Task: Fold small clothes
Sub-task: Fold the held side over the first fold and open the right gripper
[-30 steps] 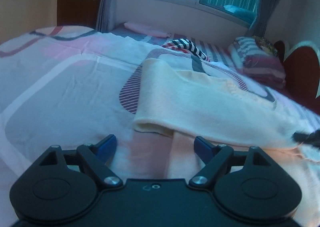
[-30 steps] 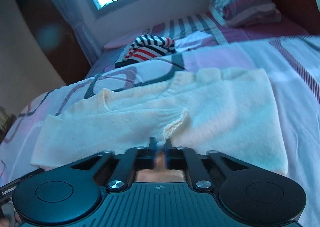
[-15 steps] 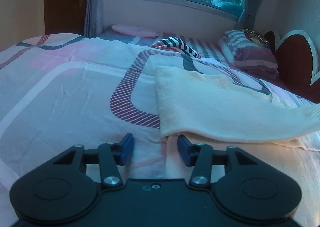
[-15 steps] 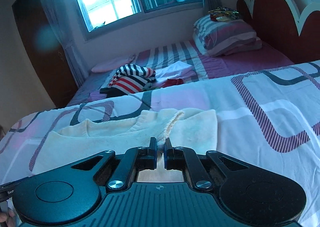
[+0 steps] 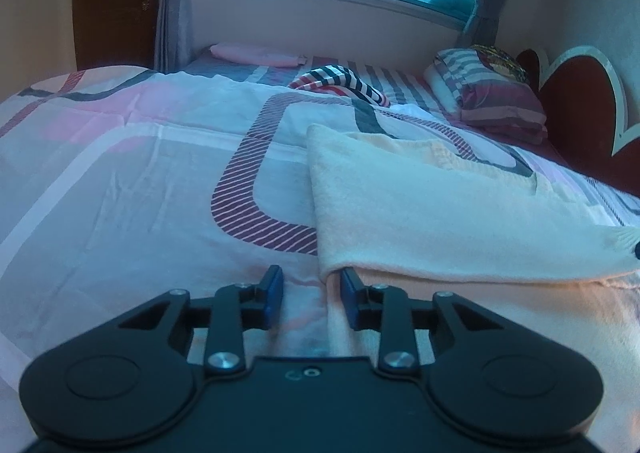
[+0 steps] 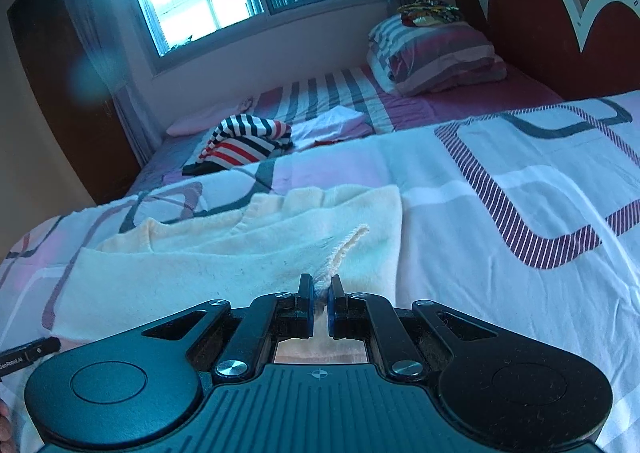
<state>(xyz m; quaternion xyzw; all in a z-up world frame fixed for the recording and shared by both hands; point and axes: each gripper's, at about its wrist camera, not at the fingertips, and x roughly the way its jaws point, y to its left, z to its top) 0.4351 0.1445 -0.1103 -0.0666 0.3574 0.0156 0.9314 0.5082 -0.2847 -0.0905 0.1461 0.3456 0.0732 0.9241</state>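
Observation:
A cream knitted sweater (image 5: 420, 213) lies partly folded on the patterned bedspread (image 5: 120, 193). My left gripper (image 5: 311, 287) sits at the sweater's near left corner. Its jaws are closing, with the sweater's edge between them beside the right pad and a gap still on the left. In the right wrist view the same sweater (image 6: 200, 253) spreads ahead. My right gripper (image 6: 320, 287) is shut on its ribbed cuff (image 6: 348, 245), which is lifted over the body of the garment.
A striped red, white and black garment (image 6: 244, 141) and a white cloth (image 6: 332, 121) lie further up the bed. Stacked striped pillows (image 6: 436, 53) rest by the red headboard (image 6: 532, 25). Wall and window are behind. Part of the other gripper (image 6: 28, 353) shows at the lower left.
The left jaws have narrowed around the sweater's corner. The right gripper has carried the held cuff sideways, drawing the upper layer across the sweater.

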